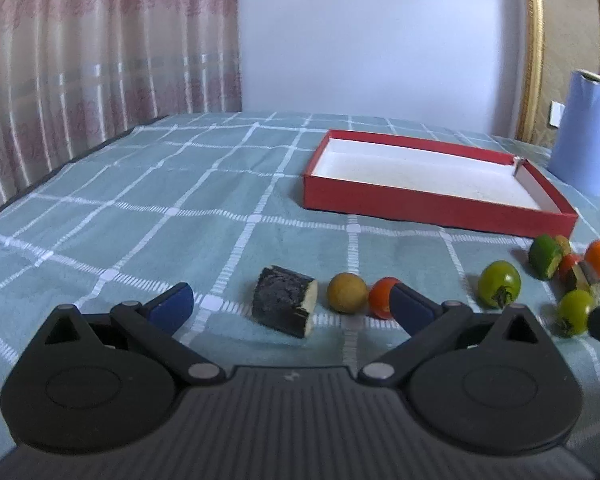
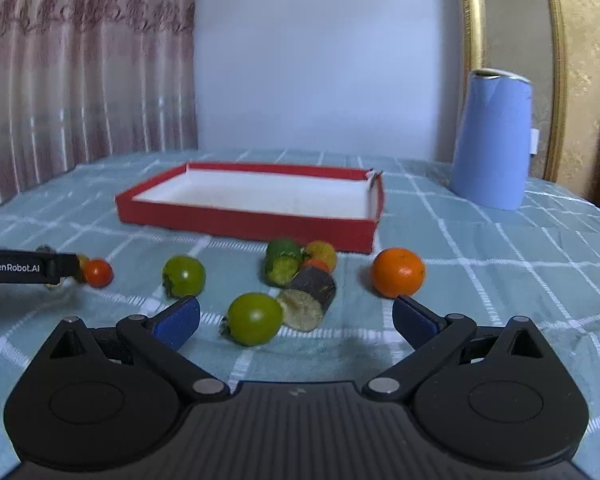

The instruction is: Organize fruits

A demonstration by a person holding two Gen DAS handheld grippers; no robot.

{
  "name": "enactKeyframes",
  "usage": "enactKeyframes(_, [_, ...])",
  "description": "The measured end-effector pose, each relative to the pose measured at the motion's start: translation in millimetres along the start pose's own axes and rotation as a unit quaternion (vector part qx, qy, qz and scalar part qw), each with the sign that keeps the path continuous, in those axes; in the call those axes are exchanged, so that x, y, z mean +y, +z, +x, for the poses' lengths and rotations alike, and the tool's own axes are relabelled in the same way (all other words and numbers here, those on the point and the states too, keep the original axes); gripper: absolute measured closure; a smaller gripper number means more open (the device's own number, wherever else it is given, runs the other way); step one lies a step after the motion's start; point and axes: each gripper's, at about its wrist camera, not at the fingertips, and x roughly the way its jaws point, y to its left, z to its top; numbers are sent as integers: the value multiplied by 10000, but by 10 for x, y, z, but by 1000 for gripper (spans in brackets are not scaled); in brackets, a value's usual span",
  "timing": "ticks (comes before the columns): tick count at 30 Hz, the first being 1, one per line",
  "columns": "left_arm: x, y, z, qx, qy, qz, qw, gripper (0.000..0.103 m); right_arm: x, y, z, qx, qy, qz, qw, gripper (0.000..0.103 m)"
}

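My left gripper (image 1: 292, 303) is open over the checked cloth. A dark cut piece (image 1: 286, 306) lies between its blue fingertips, untouched, with a yellow-brown round fruit (image 1: 347, 292) and a small red tomato (image 1: 382, 296) beside the right finger. My right gripper (image 2: 296, 316) is open too. A green tomato (image 2: 254, 318) and a second dark cut piece (image 2: 310, 300) lie between its fingers. An orange (image 2: 398, 272) sits just beyond the right fingertip. Farther off are another green tomato (image 2: 183, 276), a green cut piece (image 2: 283, 262) and a yellow fruit (image 2: 322, 254). The red box (image 2: 248, 204) with a white inside holds nothing.
A blue paper roll (image 2: 492, 140) stands at the back right, past the red box (image 1: 432, 176). Pink curtains hang on the left and a white wall rises behind. The left gripper's side (image 2: 28, 268) reaches in from the left edge of the right wrist view.
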Motion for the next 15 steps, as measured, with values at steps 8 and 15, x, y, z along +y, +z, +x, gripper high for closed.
enactKeyframes(8, [-70,-51,-168,-608,-85,238,9978,0,31,28,-72,-252,-97,-9,9996,0])
enactKeyframes(15, [-85,-32,-144,-633,-93,252,9976,0,7,43,-92,-326,-115,79,9994,0])
